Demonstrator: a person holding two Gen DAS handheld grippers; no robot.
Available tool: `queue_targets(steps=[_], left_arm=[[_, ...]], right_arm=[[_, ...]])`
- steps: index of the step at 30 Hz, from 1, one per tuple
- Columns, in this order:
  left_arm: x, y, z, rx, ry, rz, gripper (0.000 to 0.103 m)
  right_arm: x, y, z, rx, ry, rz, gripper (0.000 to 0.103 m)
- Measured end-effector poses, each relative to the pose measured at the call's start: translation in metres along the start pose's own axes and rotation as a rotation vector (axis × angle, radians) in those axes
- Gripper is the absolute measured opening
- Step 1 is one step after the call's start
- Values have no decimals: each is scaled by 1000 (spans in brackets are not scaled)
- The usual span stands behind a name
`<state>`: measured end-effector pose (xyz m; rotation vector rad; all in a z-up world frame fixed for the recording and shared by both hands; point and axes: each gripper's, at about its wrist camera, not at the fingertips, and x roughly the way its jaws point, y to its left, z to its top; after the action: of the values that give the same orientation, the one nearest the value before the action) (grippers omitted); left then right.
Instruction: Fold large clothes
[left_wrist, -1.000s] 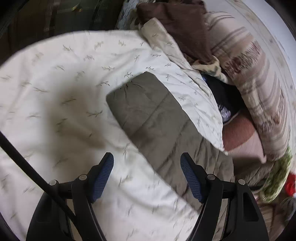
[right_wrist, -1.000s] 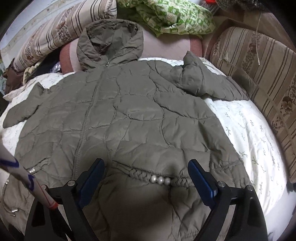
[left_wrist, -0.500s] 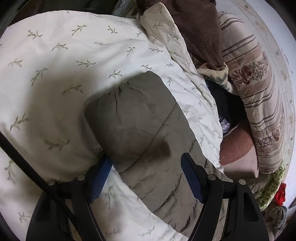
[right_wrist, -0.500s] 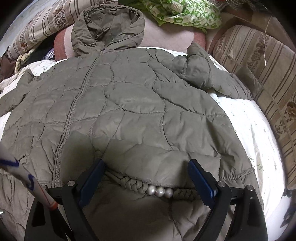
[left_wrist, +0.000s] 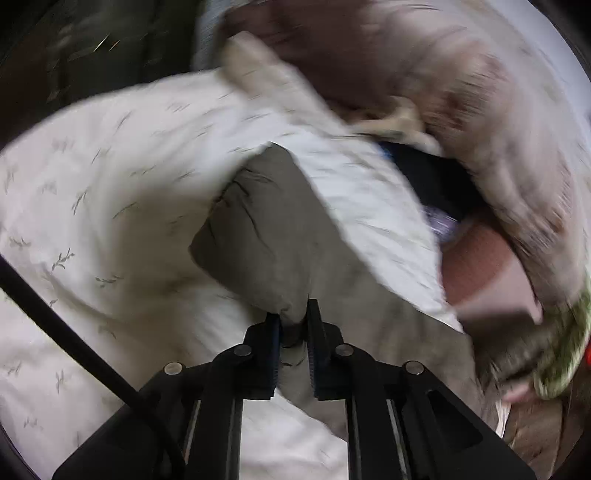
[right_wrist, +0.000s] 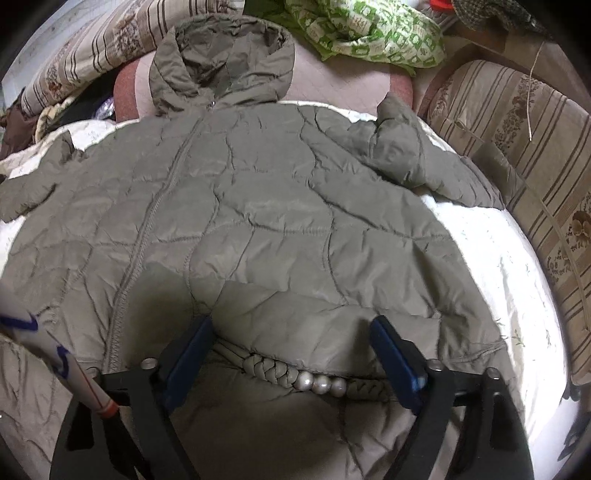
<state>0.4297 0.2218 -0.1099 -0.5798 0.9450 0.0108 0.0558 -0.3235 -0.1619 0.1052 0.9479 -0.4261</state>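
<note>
In left gripper (left_wrist: 293, 325): jacket sleeve (left_wrist: 266, 236).

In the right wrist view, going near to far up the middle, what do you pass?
Open right gripper → braided cord with three pearl beads → olive quilted jacket body → its hood → green-and-white patterned cloth.

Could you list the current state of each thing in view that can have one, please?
Left gripper: shut on the sleeve.
Sleeve: cuff end pinched, lying on the sheet.
Right gripper: open, fingers straddling the braided trim.
Jacket: spread flat, front up, unfolded.
Hood: propped against the cushion.
</note>
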Motion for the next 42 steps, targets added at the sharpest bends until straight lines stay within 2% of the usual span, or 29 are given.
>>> queue_targets(steps=[2, 6, 9, 12, 14, 16, 21, 22, 23, 24, 26, 28, 31, 34, 37, 42], left_arm=[[-17, -31, -11, 69, -10, -27, 10], [-52, -101, -55, 226, 1, -135, 10], [-67, -153, -107, 338, 48, -230, 10], [-70, -192, -170, 453, 85, -264, 10], [-64, -205, -208, 500, 127, -281, 10], [-51, -211, -244, 530, 167, -263, 10], [-15, -217, -316, 702, 175, -42, 14], [-19, -216, -321, 722, 163, -36, 15], [-28, -214, -326, 736, 148, -51, 20], [-42, -211, -328, 737, 136, -91, 24], [-63, -205, -327, 719, 125, -160, 48], [-84, -195, -325, 683, 77, -211, 59], [-105, -183, -317, 663, -8, -226, 61], [-115, -166, -295, 618, -65, -198, 61], [-117, -150, -273, 572, -107, -147, 61], [-109, -118, -239, 457, -137, 6, 61]], right_arm=[[-11, -4, 2, 12, -22, 14, 86], [-33, -16, 2, 49, -63, 32, 86], [-45, -26, -1, 77, -79, 40, 86], [-58, -38, -5, 102, -93, 45, 86], [-65, -45, -8, 115, -98, 51, 86], [-70, -51, -11, 126, -97, 56, 86], [-77, -57, -8, 128, -76, 106, 87], [-78, -55, -4, 120, -73, 120, 87], [-79, -53, -1, 114, -72, 129, 87], [-80, -50, 4, 106, -71, 144, 88], [-80, -41, 17, 94, -73, 188, 91], [-73, -26, 29, 79, -63, 237, 95], [-51, 8, 47, 59, -31, 317, 96], [-22, 40, 63, 68, 23, 365, 96], [14, 67, 80, 130, 100, 415, 96], [61, 100, 96, 172, 191, 440, 96]])
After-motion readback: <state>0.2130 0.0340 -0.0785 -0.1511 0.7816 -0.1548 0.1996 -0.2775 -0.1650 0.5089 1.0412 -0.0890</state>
